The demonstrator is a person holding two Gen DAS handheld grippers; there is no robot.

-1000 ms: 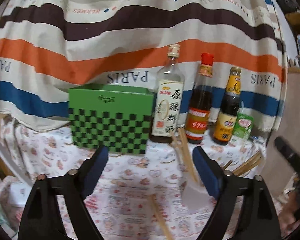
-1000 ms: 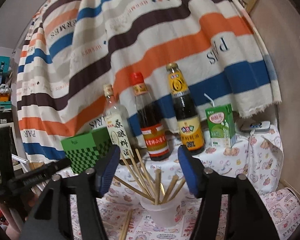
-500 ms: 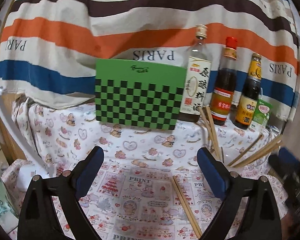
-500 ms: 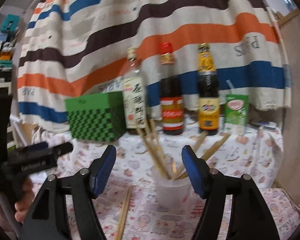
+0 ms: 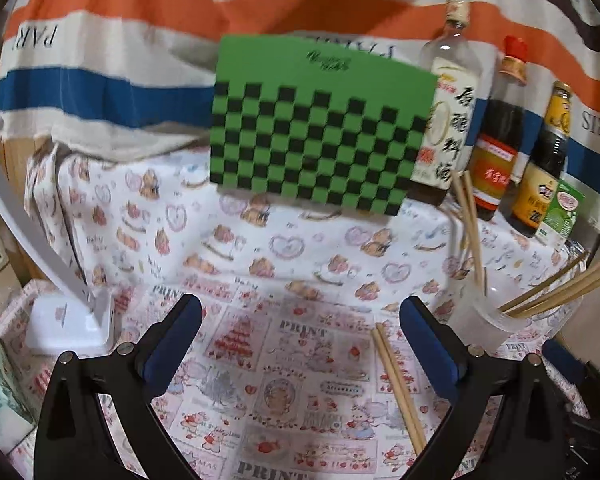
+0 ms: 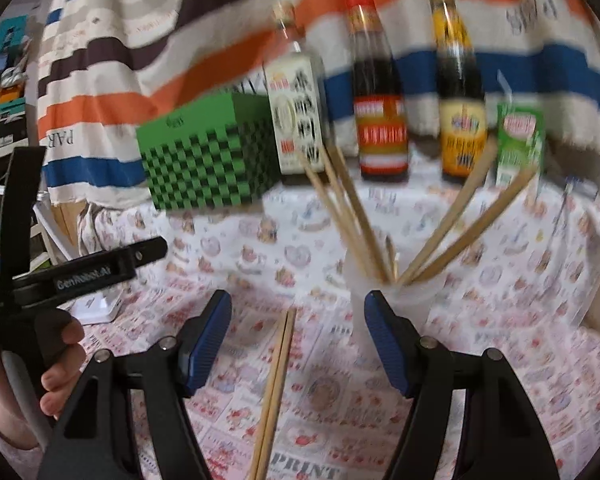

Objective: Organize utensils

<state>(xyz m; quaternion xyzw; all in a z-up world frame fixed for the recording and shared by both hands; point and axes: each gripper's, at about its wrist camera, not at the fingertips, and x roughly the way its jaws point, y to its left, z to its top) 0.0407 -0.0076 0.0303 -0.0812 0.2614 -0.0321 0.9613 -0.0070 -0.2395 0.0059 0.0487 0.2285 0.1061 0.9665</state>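
Here we see the left claw (image 5: 300, 334) opening, nothing between its jaws; the right claw (image 6: 298, 338) open, astride a chopstick pair (image 6: 274, 392) flat on the counter (image 6: 520, 320) beside the cup (image 6: 384, 304).

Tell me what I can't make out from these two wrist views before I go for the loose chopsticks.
- Loose chopsticks: near ends run off the right wrist view's bottom edge.
- Cup base: hidden by the left gripper, whose jaws are opening, empty.
- Bottle labels: motion-blurred in the right wrist view.
- Green checkered box: inside not visible from either view.
- Right gripper: open, nothing between its pads.
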